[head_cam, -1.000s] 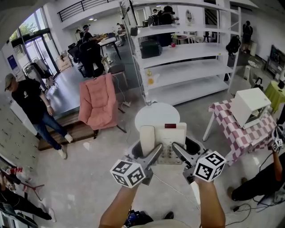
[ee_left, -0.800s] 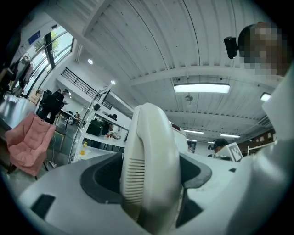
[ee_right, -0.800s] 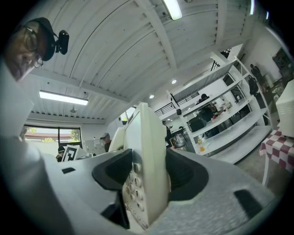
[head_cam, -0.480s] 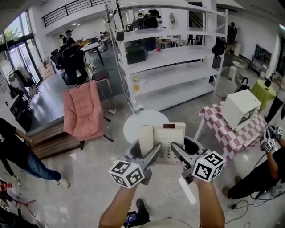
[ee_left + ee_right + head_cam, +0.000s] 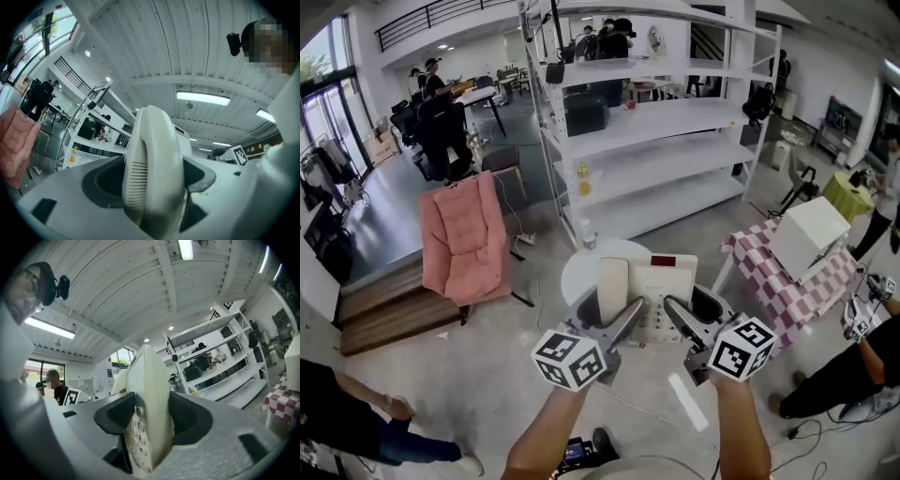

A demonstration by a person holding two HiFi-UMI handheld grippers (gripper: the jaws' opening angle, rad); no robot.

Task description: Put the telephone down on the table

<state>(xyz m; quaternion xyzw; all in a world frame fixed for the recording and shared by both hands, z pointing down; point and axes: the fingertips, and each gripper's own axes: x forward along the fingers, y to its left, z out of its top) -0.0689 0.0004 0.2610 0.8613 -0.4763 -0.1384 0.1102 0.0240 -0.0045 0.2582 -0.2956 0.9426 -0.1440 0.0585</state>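
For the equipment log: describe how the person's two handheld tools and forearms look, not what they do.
The left tool and right tool match: pale grey plastic bodies with two long jaws, each lined with a black scooped pad. Each carries a white cube printed with black square markers. Both forearms are bare; no sleeve shows.

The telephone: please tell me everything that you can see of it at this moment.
The telephone is a cream desk set, plastic by its look, with a handset lying in the cradle at its left, a keypad and a small dark red window at its top. It hangs in the air, face up, above a round white table. The left claw is shut on the handset side, the right claw on the keypad side.
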